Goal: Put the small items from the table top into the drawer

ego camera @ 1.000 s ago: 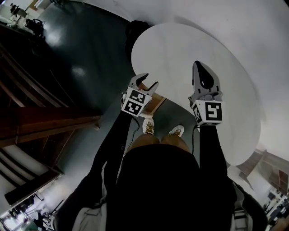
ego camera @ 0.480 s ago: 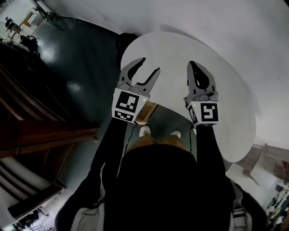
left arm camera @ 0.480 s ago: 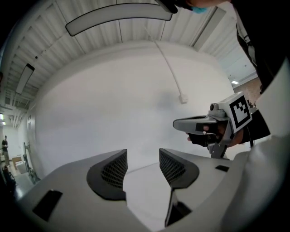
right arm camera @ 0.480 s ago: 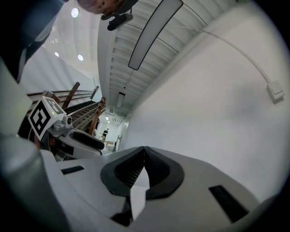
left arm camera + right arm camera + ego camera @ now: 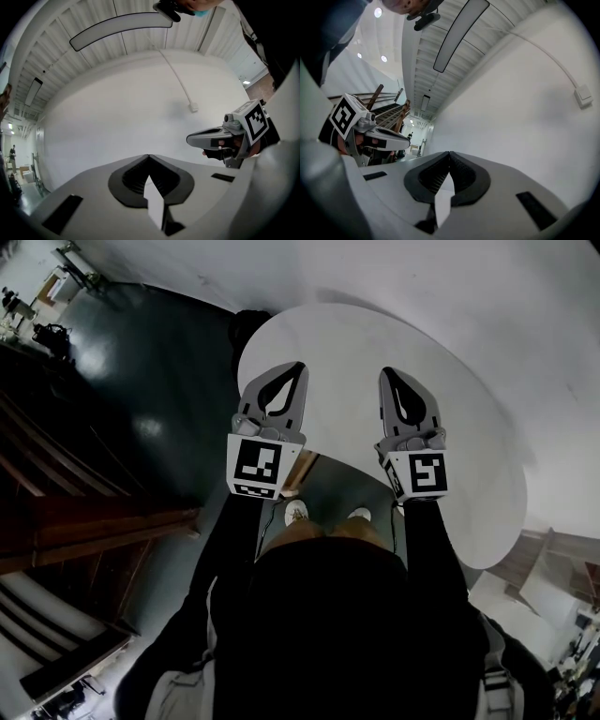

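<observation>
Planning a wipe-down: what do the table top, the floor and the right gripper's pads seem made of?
Table top: smooth matte white, likely laminate or painted board; no grain shows.
Floor: dark and glossy, perhaps sealed concrete or resin; it mirrors the lights.
Right gripper pads: black, ribbed, probably rubber.

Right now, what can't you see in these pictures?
- Small items: none show on the round white table; head view, left tool and right tool cover part.
- Brown wooden drawer: head view, left tool and table edge hide most.
- Both gripper views: aimed at wall and ceiling, no table.
</observation>
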The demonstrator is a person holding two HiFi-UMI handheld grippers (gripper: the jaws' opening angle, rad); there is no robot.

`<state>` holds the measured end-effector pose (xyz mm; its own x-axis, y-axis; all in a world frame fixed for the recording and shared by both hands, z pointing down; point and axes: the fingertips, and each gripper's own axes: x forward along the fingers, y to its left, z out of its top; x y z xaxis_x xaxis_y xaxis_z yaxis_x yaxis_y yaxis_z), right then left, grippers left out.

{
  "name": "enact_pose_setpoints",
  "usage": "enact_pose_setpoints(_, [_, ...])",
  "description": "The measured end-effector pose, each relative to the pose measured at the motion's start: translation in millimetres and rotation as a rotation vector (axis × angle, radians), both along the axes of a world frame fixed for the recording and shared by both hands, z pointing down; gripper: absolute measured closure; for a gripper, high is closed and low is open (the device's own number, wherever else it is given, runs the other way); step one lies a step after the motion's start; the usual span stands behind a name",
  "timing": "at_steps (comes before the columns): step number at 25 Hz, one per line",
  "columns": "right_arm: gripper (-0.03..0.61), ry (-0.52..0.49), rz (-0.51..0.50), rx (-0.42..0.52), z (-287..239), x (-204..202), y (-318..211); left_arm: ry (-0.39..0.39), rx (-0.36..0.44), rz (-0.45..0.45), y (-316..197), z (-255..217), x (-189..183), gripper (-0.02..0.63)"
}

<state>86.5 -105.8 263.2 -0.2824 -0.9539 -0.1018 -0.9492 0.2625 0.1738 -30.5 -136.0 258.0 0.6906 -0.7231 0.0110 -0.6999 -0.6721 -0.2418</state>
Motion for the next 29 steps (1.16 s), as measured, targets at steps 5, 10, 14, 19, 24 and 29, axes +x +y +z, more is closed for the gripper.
enact_pose_setpoints(5, [0.552,0.02,-0.043,0.003,-0.7,-10.2,2.1,0.006,0.005,-0.029,1.5,-1.3,-3.1,0.598])
enact_pose_setpoints(10, [0.552,0.019,-0.075,-0.009,4.0,-20.4,-0.5,0.008,-0.007,-0.047,0.6,2.5,-9.7,0.598])
enact_pose_setpoints(14, [0.552,0.019,-0.095,-0.01,4.8,-24.8,-1.8,0.005,-0.011,-0.059,-1.5,3.1,-13.6,0.598])
enact_pose_setpoints(19, [0.552,0.018,-0.099,-0.019,8.5,-26.5,-4.9,-0.001,-0.014,-0.063,-4.3,4.1,-16.1,0.598])
enact_pose_setpoints(24, [0.552,0.02,-0.097,-0.02,8.6,-27.7,-8.4,-0.007,-0.02,-0.067,-7.9,5.9,-18.7,0.598])
enact_pose_setpoints(29, [0.552,0.018,-0.084,-0.024,8.2,-26.2,-8.7,-0.007,-0.023,-0.075,-10.0,6.2,-21.2,0.598])
